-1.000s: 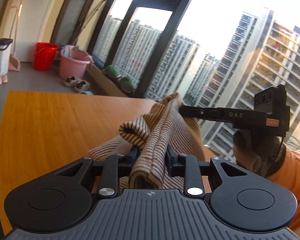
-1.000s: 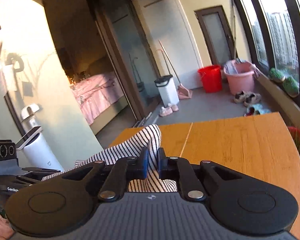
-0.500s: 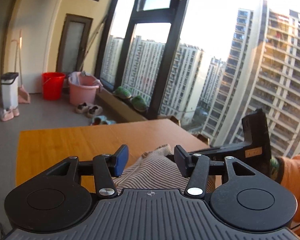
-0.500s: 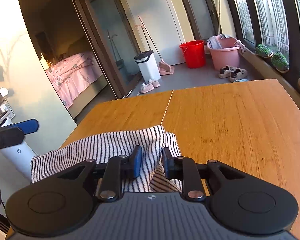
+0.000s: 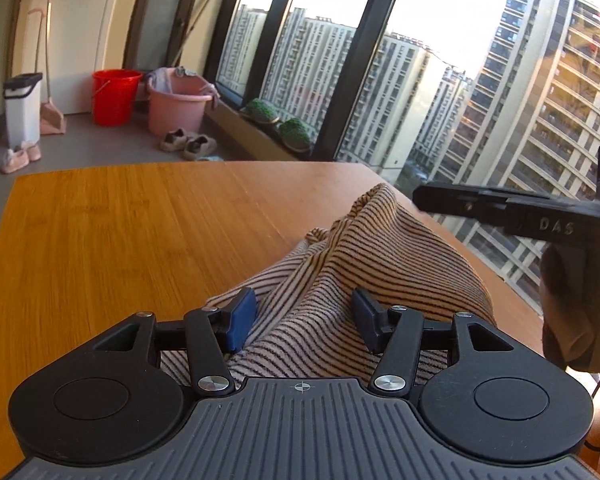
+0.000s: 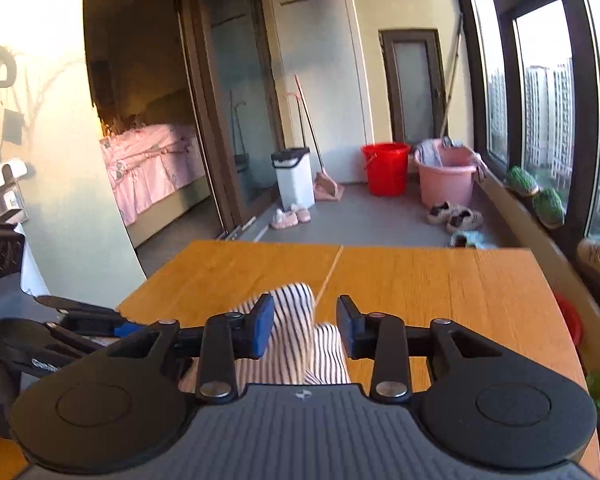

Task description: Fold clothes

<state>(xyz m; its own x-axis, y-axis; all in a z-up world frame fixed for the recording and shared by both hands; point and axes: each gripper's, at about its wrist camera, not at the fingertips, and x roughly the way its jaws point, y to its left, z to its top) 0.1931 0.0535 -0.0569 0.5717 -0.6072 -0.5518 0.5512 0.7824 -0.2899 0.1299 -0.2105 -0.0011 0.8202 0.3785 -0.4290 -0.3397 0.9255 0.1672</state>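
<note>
Left gripper (image 5: 304, 320): jaws have just been opening and now stand well apart. The striped garment (image 5: 360, 256) bulges up between them, but neither pad presses it, so it's released. Right gripper (image 6: 304, 326): jaws have just been opening too, to a moderate gap. A fold of the same garment (image 6: 296, 332) sits in the gap, nearer the left pad; contact is unclear through the blur, but it looks let go.

The garment lies bunched on the wooden tabletop (image 5: 120, 232) at its near edge, close under both grippers. In the left wrist view its ridge runs from the gripper away and to the right, and its raised tip points at the right gripper's fingers (image 5: 460, 200), just short of them. The stripes run across that ridge.

Farther out the tabletop is bare wood. On the floor beyond it are a red bucket (image 6: 386, 168), a pink tub (image 6: 446, 178) and a white bin (image 6: 294, 178).
</note>
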